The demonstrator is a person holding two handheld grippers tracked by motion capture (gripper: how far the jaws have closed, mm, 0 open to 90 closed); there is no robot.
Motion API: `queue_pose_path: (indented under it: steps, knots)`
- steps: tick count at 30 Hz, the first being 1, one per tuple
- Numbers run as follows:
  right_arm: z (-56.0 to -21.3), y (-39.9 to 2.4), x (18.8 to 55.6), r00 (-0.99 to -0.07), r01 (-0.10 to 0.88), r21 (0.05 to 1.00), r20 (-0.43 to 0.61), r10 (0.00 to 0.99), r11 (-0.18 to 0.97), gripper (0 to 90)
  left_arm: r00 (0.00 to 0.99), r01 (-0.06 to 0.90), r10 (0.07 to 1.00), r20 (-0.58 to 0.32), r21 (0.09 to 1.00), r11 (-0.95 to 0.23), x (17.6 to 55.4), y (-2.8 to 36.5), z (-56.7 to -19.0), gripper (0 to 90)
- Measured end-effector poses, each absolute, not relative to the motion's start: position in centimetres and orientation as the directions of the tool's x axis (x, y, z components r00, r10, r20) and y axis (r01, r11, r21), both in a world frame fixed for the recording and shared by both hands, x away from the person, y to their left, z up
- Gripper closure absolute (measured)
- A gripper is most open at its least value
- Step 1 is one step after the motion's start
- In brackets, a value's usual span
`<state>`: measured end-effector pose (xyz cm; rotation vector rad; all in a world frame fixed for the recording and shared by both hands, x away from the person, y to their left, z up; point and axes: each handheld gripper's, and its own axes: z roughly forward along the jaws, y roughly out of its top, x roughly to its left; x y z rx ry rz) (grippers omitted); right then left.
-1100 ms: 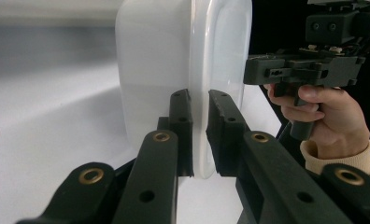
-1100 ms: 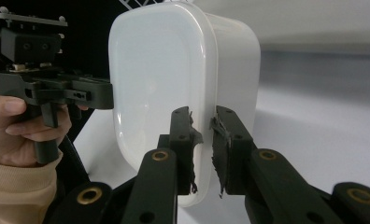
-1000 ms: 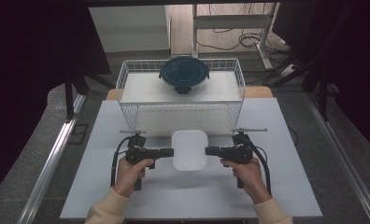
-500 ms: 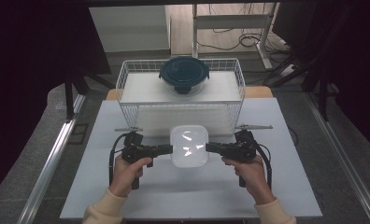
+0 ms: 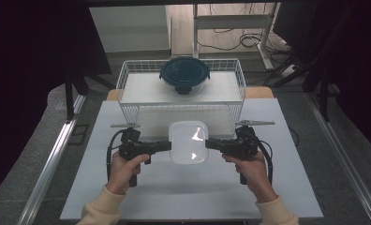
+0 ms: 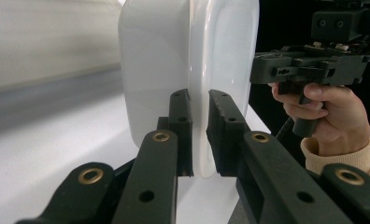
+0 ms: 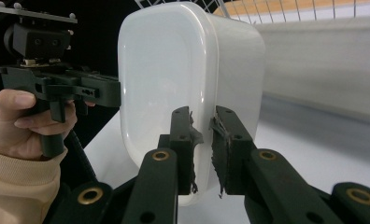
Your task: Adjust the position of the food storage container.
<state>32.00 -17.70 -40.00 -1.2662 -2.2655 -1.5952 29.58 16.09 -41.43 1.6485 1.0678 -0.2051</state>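
The left claw (image 5: pixel 164 146) was clamped on the left rim of a white lidded container (image 5: pixel 189 142), its two black jaws pinching the thin edge where lid and body meet; the left gripper view showed that rim (image 6: pixel 199 93) squeezed between the pads. The right claw (image 5: pixel 211 144) gripped the opposite rim in the same way, with the frayed padding of its jaws pressed against the container's edge (image 7: pixel 204 93) in the right gripper view. Each claw pointed inward toward the other, level with the tabletop (image 5: pixel 174 197), and the container hung between them, clear of the surface, just in front of a white wire basket (image 5: pixel 127 79). The left hand (image 5: pixel 122 171) and right hand (image 5: pixel 251 171) held the grips from below, cream sleeves showing at the wrists. Inside the basket, toward its back, sat a round glass container with a dark teal lid (image 5: pixel 184 74), well apart from the white one. The basket stood at the far edge of the white tabletop, with dark floor and cables beyond.
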Motion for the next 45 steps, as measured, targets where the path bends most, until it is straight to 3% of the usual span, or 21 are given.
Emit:
queue_pose_path:
  steps: [14, 45]
  knots:
    - [-35.2, -17.0, 32.6, -0.69, 0.609, 0.787, 0.464, 0.555, 0.1, 78.6, 0.615, 0.671, 0.559, -0.555, 0.742, -0.001, 30.4, 16.7, -36.4, 80.8]
    - [-25.1, -15.3, 35.8, -0.732, 0.523, 0.843, 0.369, 0.572, 0.124, 78.6, 0.638, 0.629, 0.57, -0.517, 0.777, 0.001, 34.7, 18.0, -27.3, 79.8]
